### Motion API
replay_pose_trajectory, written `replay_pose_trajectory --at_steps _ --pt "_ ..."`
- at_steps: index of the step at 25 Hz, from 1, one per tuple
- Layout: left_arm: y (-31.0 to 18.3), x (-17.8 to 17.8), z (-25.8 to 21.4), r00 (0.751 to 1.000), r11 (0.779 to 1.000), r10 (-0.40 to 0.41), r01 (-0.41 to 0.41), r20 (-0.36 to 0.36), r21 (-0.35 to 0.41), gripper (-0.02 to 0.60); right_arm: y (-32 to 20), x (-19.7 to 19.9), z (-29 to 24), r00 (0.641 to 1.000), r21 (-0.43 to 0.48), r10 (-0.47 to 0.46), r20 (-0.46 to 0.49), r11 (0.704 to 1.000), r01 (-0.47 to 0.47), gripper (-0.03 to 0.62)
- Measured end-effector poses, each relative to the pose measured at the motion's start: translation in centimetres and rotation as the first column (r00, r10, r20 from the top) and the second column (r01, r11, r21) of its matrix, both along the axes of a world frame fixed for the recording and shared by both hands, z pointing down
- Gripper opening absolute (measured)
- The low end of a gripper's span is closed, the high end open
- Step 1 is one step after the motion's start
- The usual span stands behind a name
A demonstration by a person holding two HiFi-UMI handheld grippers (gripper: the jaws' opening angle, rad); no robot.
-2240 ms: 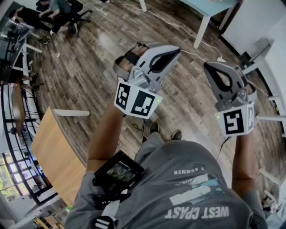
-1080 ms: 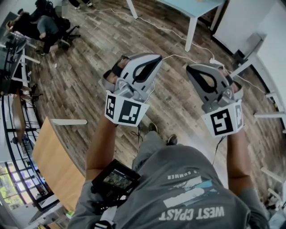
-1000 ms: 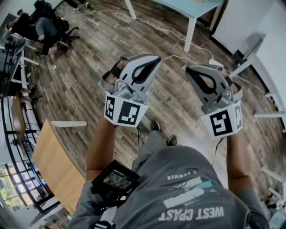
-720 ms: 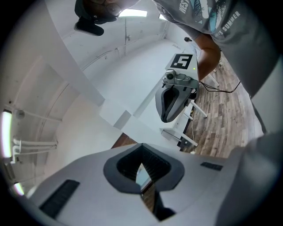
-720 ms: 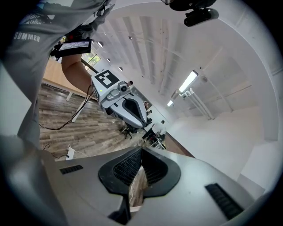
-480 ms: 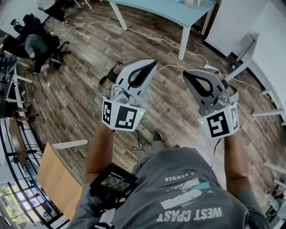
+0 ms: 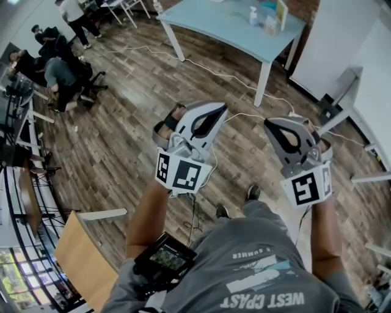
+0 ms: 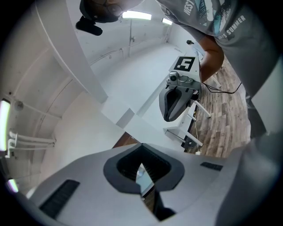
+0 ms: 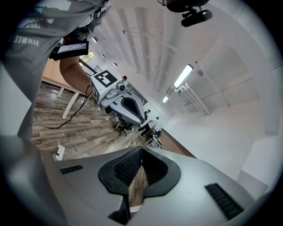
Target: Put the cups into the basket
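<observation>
No cup and no basket shows in any view. Both grippers are held up side by side over the wooden floor, in front of the person's chest. My left gripper has its jaws together with nothing between them; in its own view the pads meet at the tip. My right gripper is shut and empty as well, its ribbed pads closed in a thin line. Each gripper appears in the other's view: the right gripper and the left gripper.
A light blue table stands at the far end with a bottle and small items on it. People sit at the far left. A wooden desk is at lower left, white furniture at right. Cables cross the floor.
The view has swung further up the room, so the blue table shows much more fully. Both grippers have stayed shut, side by side, and sit slightly lower and to the right in the picture.
</observation>
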State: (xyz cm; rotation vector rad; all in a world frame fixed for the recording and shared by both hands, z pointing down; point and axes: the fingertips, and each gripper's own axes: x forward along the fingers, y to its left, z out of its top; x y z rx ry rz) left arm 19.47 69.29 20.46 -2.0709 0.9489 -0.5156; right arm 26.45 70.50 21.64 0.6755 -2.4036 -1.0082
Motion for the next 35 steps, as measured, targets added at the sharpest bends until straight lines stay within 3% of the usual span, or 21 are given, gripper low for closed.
replay_pose_trajectory --at_steps 13,19,25,35 --pt "-9.4 4.0 -1.0 0.993 0.993 -0.122 0.122 -0.004 0.006 0.000 -10.0 3.8 -1.4 0.992 0.020 -0.124 0.038 0.992 0.124 0.015" --pt "-12.5 5.4 -1.2 0.991 0.991 -0.134 0.134 0.019 0.004 0.002 -13.1 4.4 -1.3 0.987 0.013 -0.150 0.050 0.989 0.150 0.014" --pt "-16.1 4.1 -0.6 0.991 0.992 -0.128 0.128 0.025 -0.010 0.001 -16.8 3.1 -0.4 0.990 -0.005 -0.137 0.034 0.991 0.137 0.015" --pt "-22.8 -1.1 -0.3 0.997 0.997 -0.073 0.073 -0.006 0.001 0.001 -23.6 -1.9 0.3 0.998 0.015 -0.064 -0.027 0.998 0.064 0.015"
